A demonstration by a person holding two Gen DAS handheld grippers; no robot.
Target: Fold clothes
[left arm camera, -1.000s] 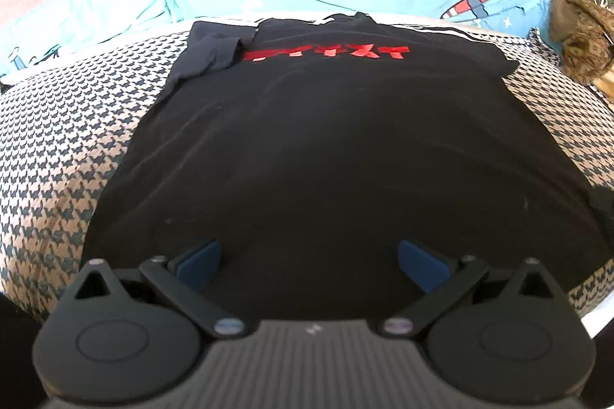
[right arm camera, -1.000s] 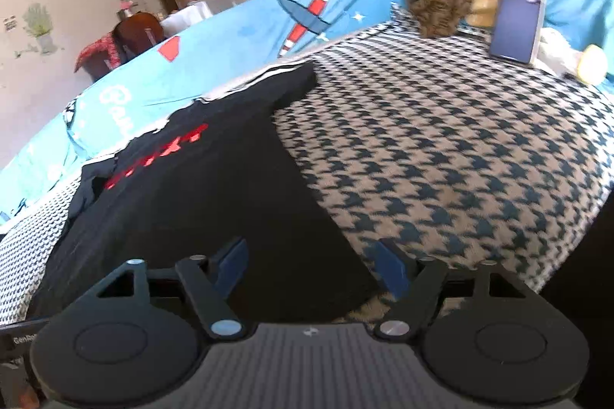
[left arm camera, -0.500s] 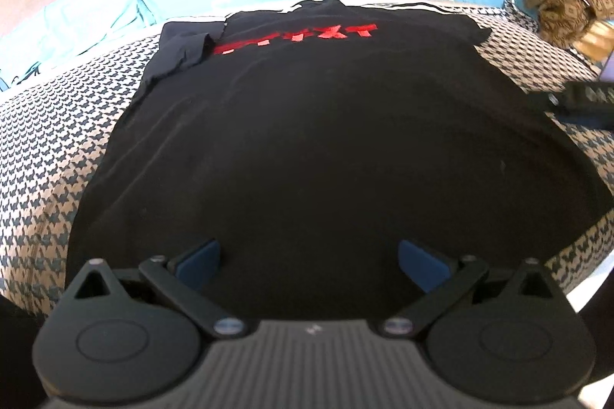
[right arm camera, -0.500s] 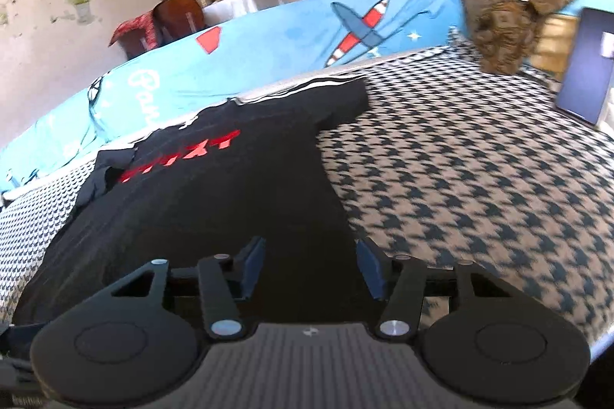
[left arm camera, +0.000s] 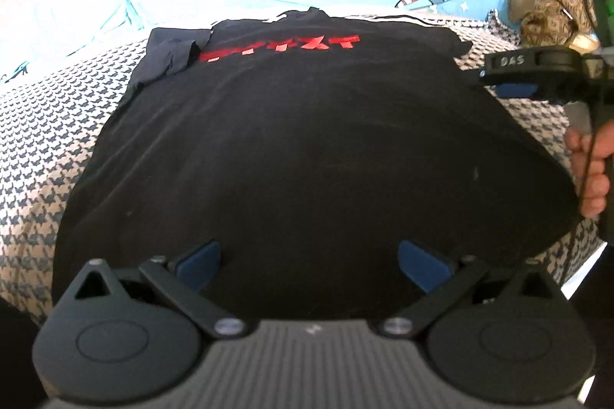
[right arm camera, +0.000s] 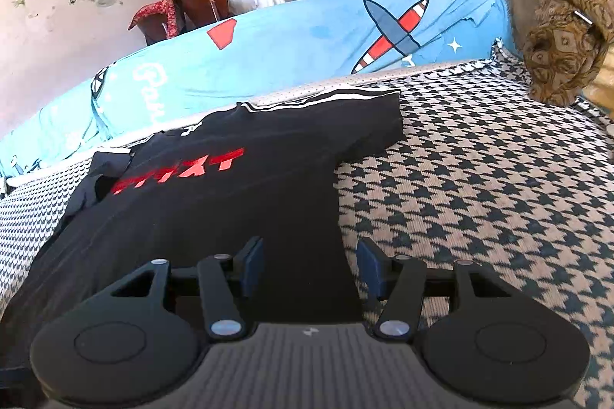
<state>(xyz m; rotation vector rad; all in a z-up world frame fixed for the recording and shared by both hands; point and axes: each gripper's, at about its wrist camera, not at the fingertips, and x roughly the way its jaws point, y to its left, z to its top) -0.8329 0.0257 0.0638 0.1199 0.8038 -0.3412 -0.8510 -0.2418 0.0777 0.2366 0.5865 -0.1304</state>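
Black T-shirt [left arm camera: 307, 140] lies flat on houndstooth bedspread [right arm camera: 479, 186]; left gripper [left arm camera: 309, 261] and right gripper [right arm camera: 310, 269] both spread, pinching nothing.

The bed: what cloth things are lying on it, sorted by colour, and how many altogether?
Black: 1, the T-shirt with red lettering, spread flat
Black-and-beige houndstooth: 1, the cover beneath it
Light blue with aeroplane print: 1, the sheet along the far side
Brown patterned: 1, the bundle at the far right corner
Total: 4
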